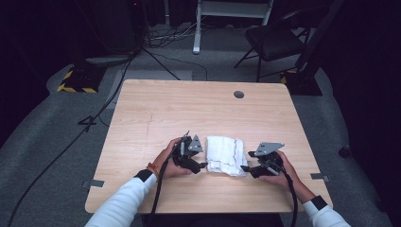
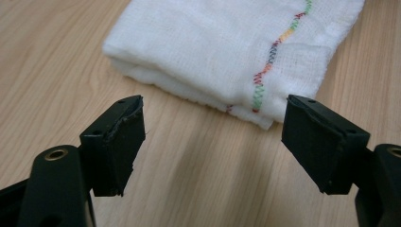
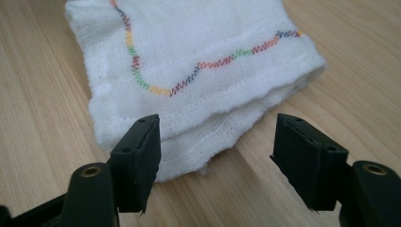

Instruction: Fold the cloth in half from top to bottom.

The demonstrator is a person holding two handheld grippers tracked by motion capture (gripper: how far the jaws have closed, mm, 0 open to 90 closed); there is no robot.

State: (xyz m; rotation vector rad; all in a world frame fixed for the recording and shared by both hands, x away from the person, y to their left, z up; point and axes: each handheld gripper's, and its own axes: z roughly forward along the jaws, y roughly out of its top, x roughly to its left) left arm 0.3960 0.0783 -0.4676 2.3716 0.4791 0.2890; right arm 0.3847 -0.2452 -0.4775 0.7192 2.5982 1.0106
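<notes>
A folded white cloth (image 1: 226,155) with a wavy multicoloured stitch line lies near the middle of the wooden table (image 1: 156,109). My left gripper (image 1: 202,165) is at the cloth's left near corner, open, with the cloth (image 2: 236,52) just beyond its empty jaws (image 2: 213,142). My right gripper (image 1: 244,168) is at the cloth's right near corner, also open. In the right gripper view the cloth's (image 3: 198,71) layered edge lies on the table just short of its wide-spread jaws (image 3: 215,158), nothing gripped.
A round cable hole (image 1: 239,94) sits in the table's far right part. Behind the table stand a black folding chair (image 1: 276,40), a white frame leg (image 1: 197,28) and floor cables (image 1: 118,85). Bare wood surrounds the cloth.
</notes>
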